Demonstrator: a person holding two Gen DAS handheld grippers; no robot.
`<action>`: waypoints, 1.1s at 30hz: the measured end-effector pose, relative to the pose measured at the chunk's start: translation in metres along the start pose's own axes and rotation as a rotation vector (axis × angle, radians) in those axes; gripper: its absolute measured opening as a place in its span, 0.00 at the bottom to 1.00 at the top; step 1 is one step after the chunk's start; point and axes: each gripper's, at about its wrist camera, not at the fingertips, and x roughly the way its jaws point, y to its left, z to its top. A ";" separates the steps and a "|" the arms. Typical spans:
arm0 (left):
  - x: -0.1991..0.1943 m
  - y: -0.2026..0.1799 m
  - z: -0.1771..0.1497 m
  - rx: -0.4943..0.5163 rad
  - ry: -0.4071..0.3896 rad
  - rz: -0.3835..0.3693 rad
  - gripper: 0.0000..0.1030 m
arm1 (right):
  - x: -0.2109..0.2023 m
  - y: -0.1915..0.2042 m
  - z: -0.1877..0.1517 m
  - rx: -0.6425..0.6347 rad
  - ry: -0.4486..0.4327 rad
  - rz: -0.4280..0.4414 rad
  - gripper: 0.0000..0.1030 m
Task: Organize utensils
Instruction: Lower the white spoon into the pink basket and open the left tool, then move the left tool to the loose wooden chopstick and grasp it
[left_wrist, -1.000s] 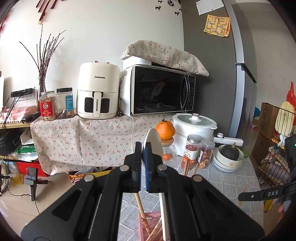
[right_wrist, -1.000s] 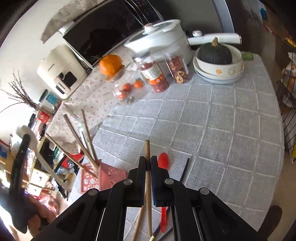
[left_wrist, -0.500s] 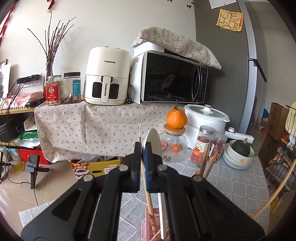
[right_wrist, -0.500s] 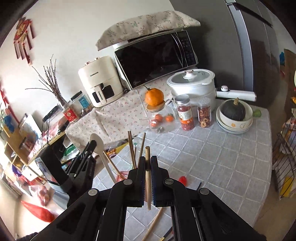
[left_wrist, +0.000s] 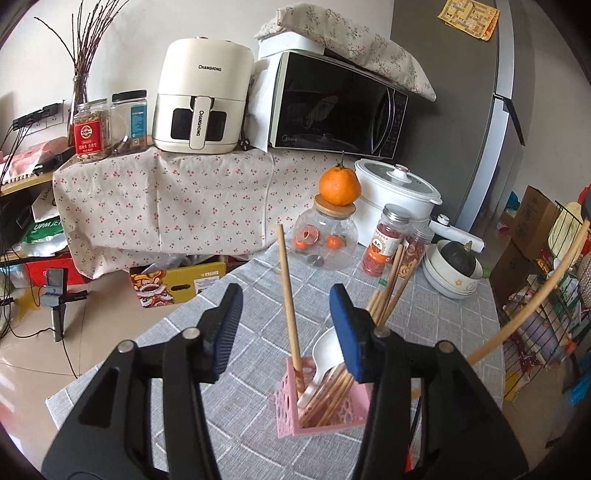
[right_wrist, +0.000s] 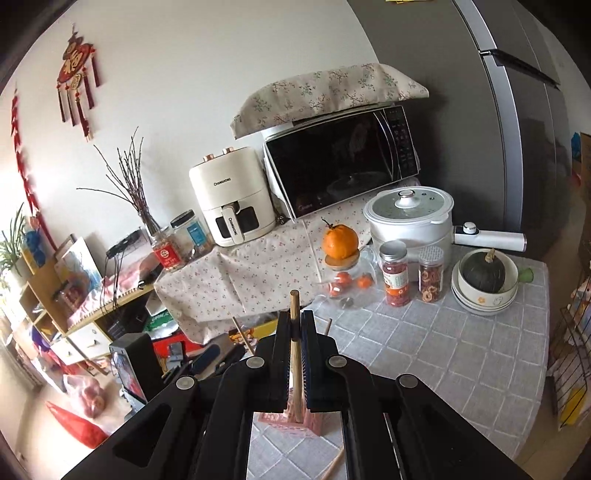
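A pink perforated holder (left_wrist: 314, 410) stands on the grey checked cloth, with several wooden chopsticks (left_wrist: 290, 295) and a white spoon (left_wrist: 325, 350) leaning in it. My left gripper (left_wrist: 284, 295) hovers just above it. Its jaws are opening and the pads press on nothing; the spoon rests in the holder below them. My right gripper (right_wrist: 295, 321) is shut on a long wooden stick (right_wrist: 294, 306), held upright above the holder (right_wrist: 275, 417). That stick also shows at the right edge of the left wrist view as a long wooden rod (left_wrist: 535, 295).
Behind the holder stand a glass jar (left_wrist: 328, 240) topped by an orange, two snack jars (left_wrist: 384, 243), a white pot (left_wrist: 395, 195) and stacked bowls (left_wrist: 447, 277) holding a dark squash. A wire rack (left_wrist: 546, 314) lines the table's right side. The table edge (left_wrist: 122, 354) drops off at left.
My left gripper has opened and the white spoon it held now sits in the pink holder. My right gripper has risen from the table with the wooden stick and tipped up.
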 end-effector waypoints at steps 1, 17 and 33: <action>-0.002 0.002 0.000 0.002 0.025 0.007 0.55 | 0.005 0.003 0.000 -0.007 0.003 0.003 0.05; 0.005 0.016 -0.018 0.030 0.328 0.034 0.70 | 0.112 -0.006 -0.030 0.023 0.230 -0.025 0.06; -0.005 -0.009 -0.028 0.008 0.386 -0.091 0.78 | 0.052 -0.048 -0.022 0.080 0.181 -0.061 0.65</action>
